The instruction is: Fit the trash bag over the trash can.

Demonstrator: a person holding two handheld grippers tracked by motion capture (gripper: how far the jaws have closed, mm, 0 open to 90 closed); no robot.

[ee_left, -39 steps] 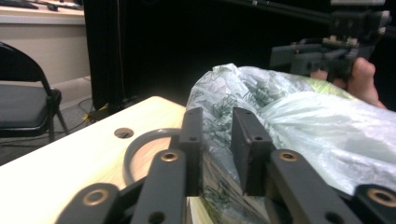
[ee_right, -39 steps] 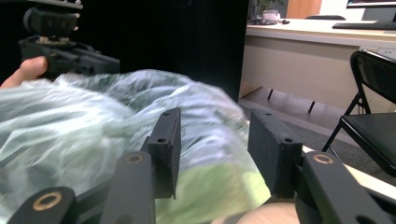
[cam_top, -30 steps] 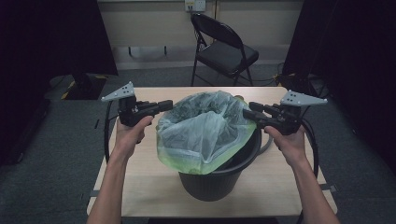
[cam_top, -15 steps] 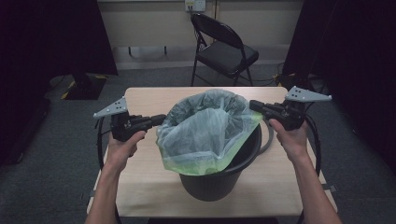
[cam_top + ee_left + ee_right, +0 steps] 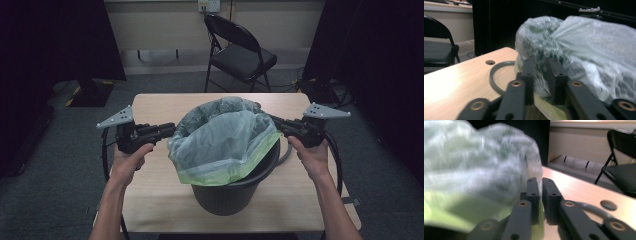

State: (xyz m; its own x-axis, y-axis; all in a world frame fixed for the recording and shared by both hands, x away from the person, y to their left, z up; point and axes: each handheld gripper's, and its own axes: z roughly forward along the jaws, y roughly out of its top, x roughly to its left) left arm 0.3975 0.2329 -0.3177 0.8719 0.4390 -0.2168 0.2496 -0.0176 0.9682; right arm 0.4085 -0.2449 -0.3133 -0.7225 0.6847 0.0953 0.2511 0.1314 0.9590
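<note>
- The table is a pale wooden top; it carries everything in hand, and a round hole in its surface shows in the left gripper view.
- A black folding chair stands on the grey floor beyond the table's far edge.
- The dark bucket stands upright near the middle of the table; its grey handle hangs down and lies against the tabletop.
- The bag, thin translucent plastic with a green hem, billows above the bucket's mouth; its near side drapes over the near rim, while its left and right sides are drawn outward toward the two tools.
- The left gripper is at the bag's left side, held level by the left hand; in the left gripper view a fold of the bag runs between its jaws, which have just been opening, with a narrow gap showing; I cannot tell whether the pads still press on the plastic.
- The right gripper is at the bag's right side, in the right hand; its jaws have just been opening, yet they stand nearly together with the plastic's edge pinched in the slit.
</note>
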